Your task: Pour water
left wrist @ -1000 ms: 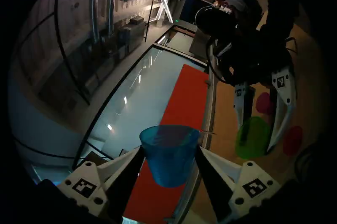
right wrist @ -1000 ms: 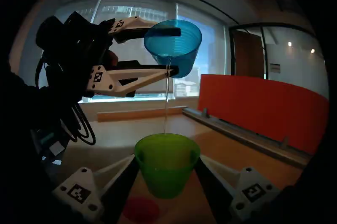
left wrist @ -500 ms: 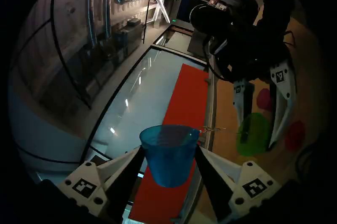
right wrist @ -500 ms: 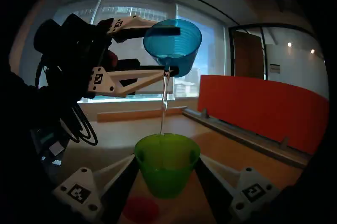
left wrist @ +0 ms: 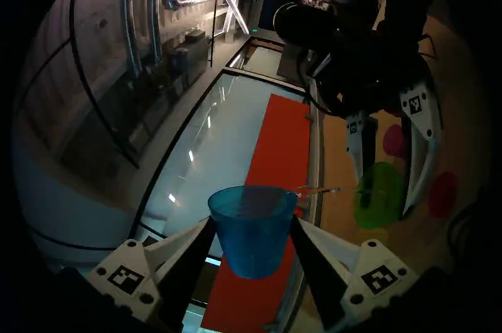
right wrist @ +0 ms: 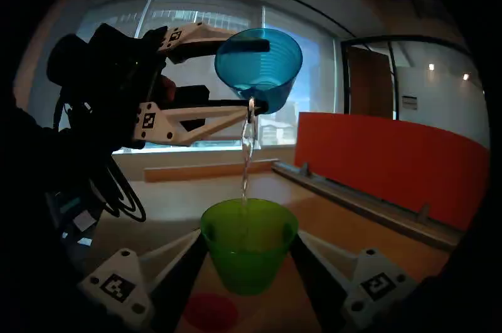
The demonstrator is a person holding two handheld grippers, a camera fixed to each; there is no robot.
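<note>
Pouring, my left hand-held gripper [left wrist: 253,225] clamps the tilted translucent blue plastic cup [left wrist: 253,242] mid-wall; water [right wrist: 246,151] falls into the likely light, squeezable green plastic cup [right wrist: 247,254] pinched in my right hand-held gripper [right wrist: 248,236] above the table [right wrist: 339,217].

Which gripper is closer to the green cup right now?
Right. The right gripper clamps the green cup; the left gripper holds the blue cup above it, apart.

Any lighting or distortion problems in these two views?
Right gripper view: bright windows backlight the left claw, leaving its body a dark silhouette, though the translucent blue plastic cup glows. Left gripper view: dim, glare spots on the glass pane, fisheye curving its frame.
</note>
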